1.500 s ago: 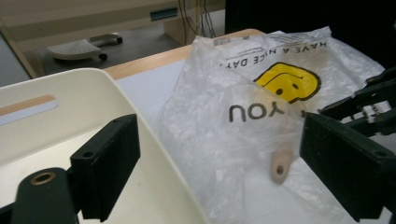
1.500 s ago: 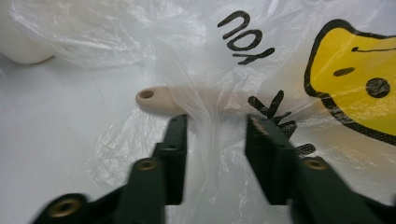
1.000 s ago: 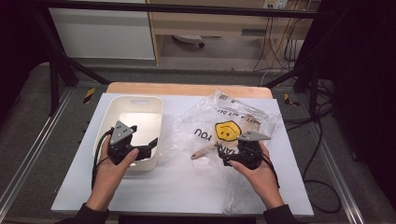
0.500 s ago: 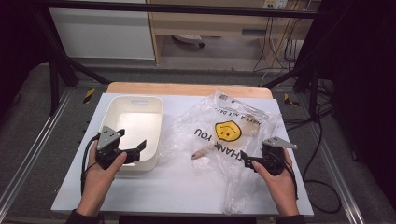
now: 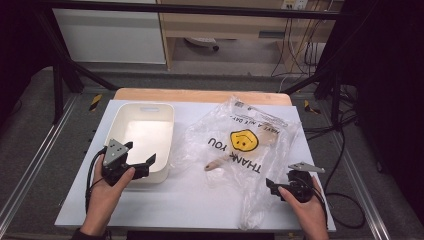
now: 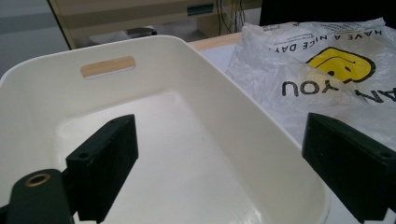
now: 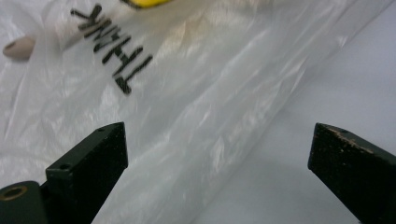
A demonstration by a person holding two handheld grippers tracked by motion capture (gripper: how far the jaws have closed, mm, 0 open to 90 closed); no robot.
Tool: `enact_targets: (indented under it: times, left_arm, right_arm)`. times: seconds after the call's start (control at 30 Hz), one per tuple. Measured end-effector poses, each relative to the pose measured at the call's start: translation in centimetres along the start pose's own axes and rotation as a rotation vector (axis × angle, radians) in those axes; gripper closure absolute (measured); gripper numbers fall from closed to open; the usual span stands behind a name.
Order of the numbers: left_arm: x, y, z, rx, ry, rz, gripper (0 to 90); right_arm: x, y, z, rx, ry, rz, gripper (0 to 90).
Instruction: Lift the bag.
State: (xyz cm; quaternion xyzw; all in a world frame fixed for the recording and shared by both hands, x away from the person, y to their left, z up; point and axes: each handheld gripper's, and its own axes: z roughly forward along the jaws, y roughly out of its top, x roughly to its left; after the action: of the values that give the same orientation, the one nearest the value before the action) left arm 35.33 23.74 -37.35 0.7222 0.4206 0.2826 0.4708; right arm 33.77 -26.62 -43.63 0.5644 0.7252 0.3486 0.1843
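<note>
Jaws on both grippers stand wide apart and hold nothing. Bench: white top with a wooden strip along its far edge. Clear plastic bag lies crumpled on the right half of the bench, printed with a yellow smiley and black "THANK YOU" lettering; its near tail runs toward the front edge. White tub sits on the left half just beside the bag, rectangular, with a slot handle in its far wall. Left gripper hangs over the near right corner of the tub, its jaws pointing toward the bag; in the left gripper view one jaw is over the tub's floor and the other past its rim. Right gripper is at the bag's near right edge, jaws spread over the plastic and bare bench. Small tan wooden handle pokes out from the bag, near its middle, well apart from either gripper.
</note>
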Motion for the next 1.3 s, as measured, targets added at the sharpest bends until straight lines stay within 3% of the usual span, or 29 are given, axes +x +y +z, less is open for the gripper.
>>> enact_targets:
  times: [0.1,0.47,0.77,1.07,1.13,1.2,1.3]
  left_arm:
    - [-0.1,0.0,0.1,0.001,-0.003,0.002,10.3]
    - [-0.2,0.0,0.0,-0.006,-0.002,0.005,10.5]
    - [-0.4,0.0,0.2,-0.004,-0.005,0.005,10.7]
    - [-0.4,0.0,0.3,-0.004,-0.002,0.004,10.8]
    - [-0.4,0.0,0.3,-0.003,-0.002,0.006,11.0]
    - [-0.5,0.0,0.2,-0.005,-0.002,0.008,10.9]
    - [-0.4,0.0,0.2,-0.006,0.0,0.009,11.1]
  right_arm:
    - [0.0,-0.5,0.3,0.031,0.025,0.016,6.2]
    - [2.2,-0.4,1.8,0.085,0.095,-0.05,5.7]
    - [4.6,-0.3,2.8,0.109,0.114,-0.139,4.8]
    - [6.6,0.1,3.9,0.105,0.115,-0.184,4.2]
    - [7.1,0.1,4.1,0.108,0.101,-0.206,5.7]
    - [7.6,0.0,4.2,0.108,0.059,-0.252,11.9]
    - [7.8,-0.2,3.8,0.076,0.081,-0.272,27.8]
